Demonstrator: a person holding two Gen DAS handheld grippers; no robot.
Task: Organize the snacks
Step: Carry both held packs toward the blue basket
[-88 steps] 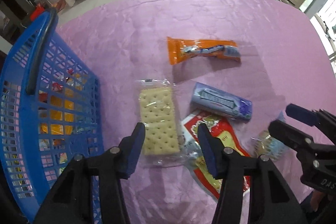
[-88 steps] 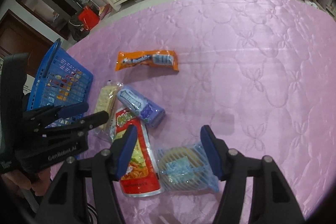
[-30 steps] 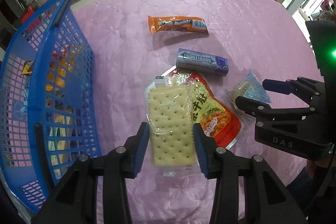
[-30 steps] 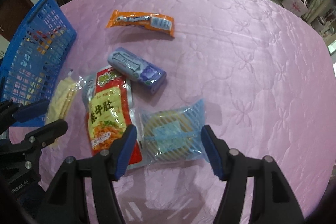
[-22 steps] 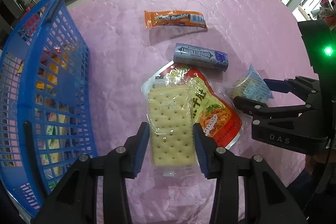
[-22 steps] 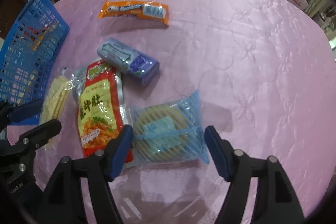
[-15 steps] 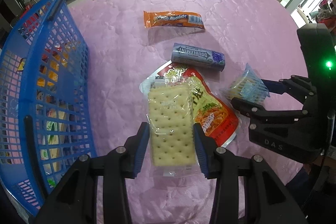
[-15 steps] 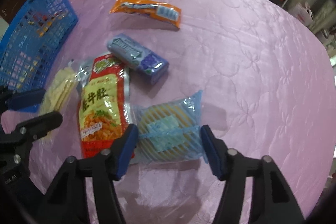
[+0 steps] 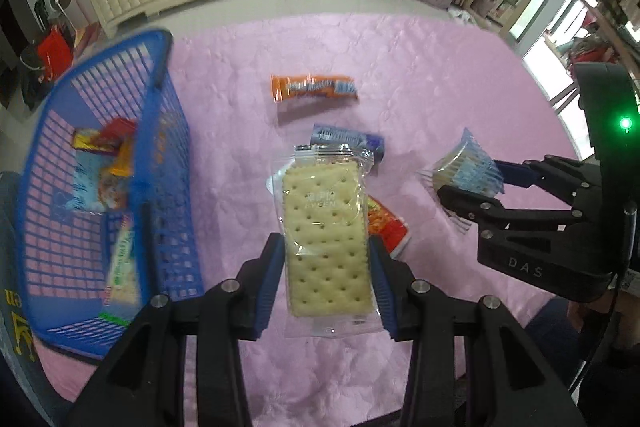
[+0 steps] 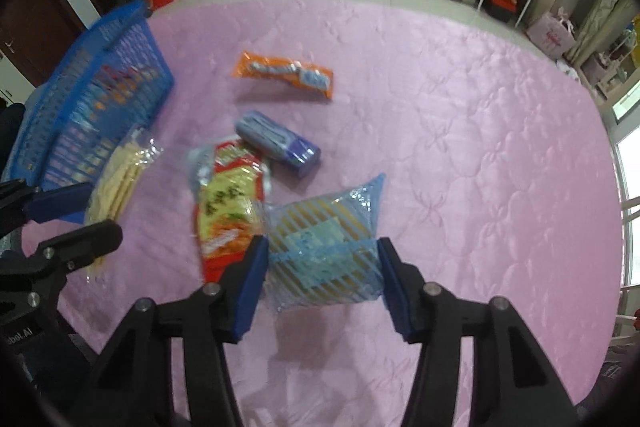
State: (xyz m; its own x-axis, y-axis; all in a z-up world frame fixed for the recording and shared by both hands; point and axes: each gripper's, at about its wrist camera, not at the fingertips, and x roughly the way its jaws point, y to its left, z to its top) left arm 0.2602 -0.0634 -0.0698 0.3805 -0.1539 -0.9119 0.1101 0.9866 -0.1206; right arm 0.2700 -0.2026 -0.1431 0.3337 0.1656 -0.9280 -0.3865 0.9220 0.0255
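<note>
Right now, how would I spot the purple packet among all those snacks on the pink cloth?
Start at the blue basket on the left edge of the pink tablecloth and look toward the middle. The purple packet lies flat there, between the orange wrapper beyond it and the red pouch nearer the grippers. It is the only bluish-purple, box-shaped pack, and no gripper touches it.

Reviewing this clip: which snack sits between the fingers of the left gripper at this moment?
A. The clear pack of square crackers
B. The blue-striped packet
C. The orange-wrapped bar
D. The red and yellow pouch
A: the left gripper is shut on the clear pack of square crackers, while the blue-striped packet is in the right gripper.
</note>
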